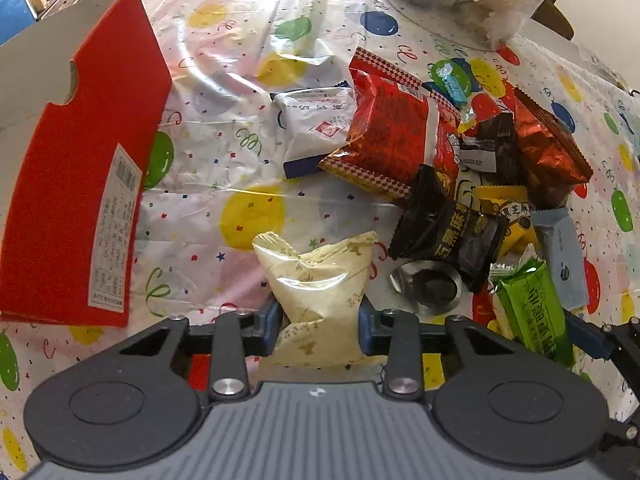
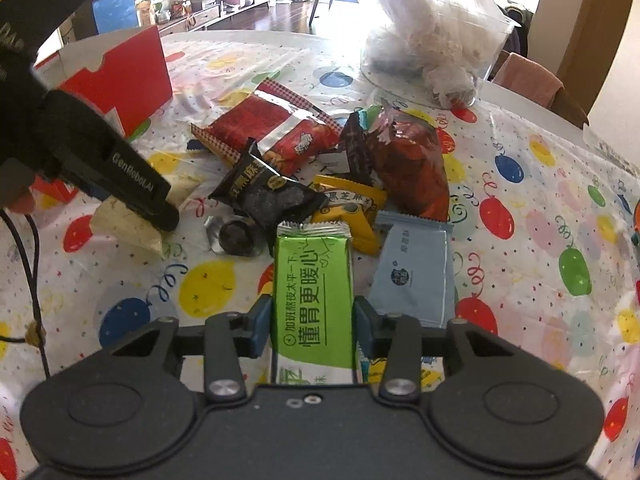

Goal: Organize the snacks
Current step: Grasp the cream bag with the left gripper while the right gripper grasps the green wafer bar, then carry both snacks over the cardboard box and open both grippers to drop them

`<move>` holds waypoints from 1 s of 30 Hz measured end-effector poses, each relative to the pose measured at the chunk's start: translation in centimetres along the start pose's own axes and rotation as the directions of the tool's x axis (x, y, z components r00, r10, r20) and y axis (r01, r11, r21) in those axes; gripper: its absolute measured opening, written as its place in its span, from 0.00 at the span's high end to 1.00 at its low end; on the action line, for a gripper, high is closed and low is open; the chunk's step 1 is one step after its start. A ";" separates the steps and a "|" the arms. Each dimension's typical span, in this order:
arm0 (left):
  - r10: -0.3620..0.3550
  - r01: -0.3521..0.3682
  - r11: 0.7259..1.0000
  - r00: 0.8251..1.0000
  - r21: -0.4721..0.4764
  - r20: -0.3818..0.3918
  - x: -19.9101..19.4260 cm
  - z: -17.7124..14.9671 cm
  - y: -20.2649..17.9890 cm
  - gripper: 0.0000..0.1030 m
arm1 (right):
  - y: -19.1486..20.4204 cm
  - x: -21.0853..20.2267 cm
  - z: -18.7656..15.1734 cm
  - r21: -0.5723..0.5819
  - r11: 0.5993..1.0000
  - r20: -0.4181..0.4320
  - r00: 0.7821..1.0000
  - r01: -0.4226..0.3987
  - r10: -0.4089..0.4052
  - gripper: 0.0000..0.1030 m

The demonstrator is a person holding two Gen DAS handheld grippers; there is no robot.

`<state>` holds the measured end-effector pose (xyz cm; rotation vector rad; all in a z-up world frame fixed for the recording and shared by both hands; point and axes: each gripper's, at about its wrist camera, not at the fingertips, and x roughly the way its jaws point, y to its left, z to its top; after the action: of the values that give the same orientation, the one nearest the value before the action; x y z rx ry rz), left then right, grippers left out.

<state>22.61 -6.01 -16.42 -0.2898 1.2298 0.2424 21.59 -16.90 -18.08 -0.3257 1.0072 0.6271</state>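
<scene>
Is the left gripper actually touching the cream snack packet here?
Touching. In the left wrist view, the left gripper has both blue fingers pressed against the sides of the cream packet, which is pinched narrow between them.

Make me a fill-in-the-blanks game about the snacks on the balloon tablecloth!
1. The left gripper pinches a pale ____ snack packet.
2. The right gripper is closed on a long ____ wrapper.
3. The big cardboard box beside the pile is ____.
4. Next to the green wrapper lies a flat light ____ sachet.

Missing words: yellow; green; red; blue
</scene>
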 end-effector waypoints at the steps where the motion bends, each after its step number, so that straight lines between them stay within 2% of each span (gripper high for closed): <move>1: -0.001 0.001 1.000 1.000 0.004 0.005 -0.2 -0.2 0.1 0.65 | 0.0 -0.2 0.0 0.008 1.000 0.005 1.000 -0.006 0.005 0.61; 11: 0.014 -0.015 1.000 0.999 0.024 0.047 -3.8 -2.2 1.9 0.65 | 0.0 -3.5 0.5 0.098 0.994 0.050 0.998 -0.048 0.043 0.60; 18: -0.010 0.006 0.999 0.996 0.043 0.094 -7.5 -3.3 3.9 0.65 | 1.6 -6.2 1.9 0.119 0.991 0.085 0.995 -0.058 0.048 0.60; 30: -0.031 0.009 0.995 0.977 0.102 0.213 -14.4 -3.7 9.6 0.65 | 8.4 -10.1 6.7 0.096 0.989 0.168 0.982 -0.108 0.091 0.60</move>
<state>11.50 1.34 -4.70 -0.1837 1.0214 0.1883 17.07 -10.15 -5.76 -0.1297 0.8992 0.6779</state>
